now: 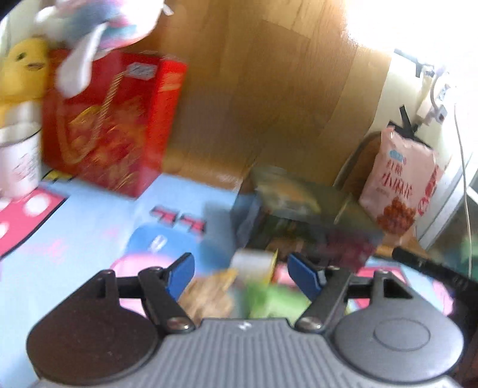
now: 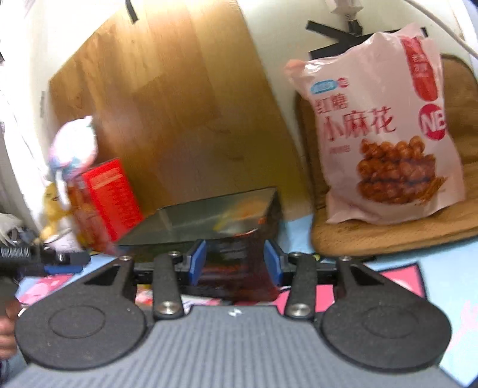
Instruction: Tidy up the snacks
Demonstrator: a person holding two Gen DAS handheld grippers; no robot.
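Observation:
My right gripper (image 2: pixel 235 262) is shut on a dark snack box (image 2: pixel 215 215) and holds its near end between the blue pads (image 2: pixel 197 262). The same box shows blurred in the left wrist view (image 1: pixel 295 209). My left gripper (image 1: pixel 242 274) is open above small snack packets, one tan (image 1: pixel 209 295) and one green (image 1: pixel 274 301), with a silvery packet (image 1: pixel 254 262) between the pads. A pink snack bag (image 2: pixel 385 134) stands upright on a brown cushion (image 2: pixel 388 232); it also shows in the left wrist view (image 1: pixel 400 182). A red box (image 1: pixel 110 122) stands at the left.
A wooden board (image 1: pixel 260 89) leans against the wall behind. A yellow plush toy (image 1: pixel 24 71), a white mug (image 1: pixel 18 158) and a pale stuffed toy (image 1: pixel 98 27) sit near the red box. The surface is a colourful cartoon mat (image 1: pixel 89 232). A white cable (image 1: pixel 463 179) hangs at right.

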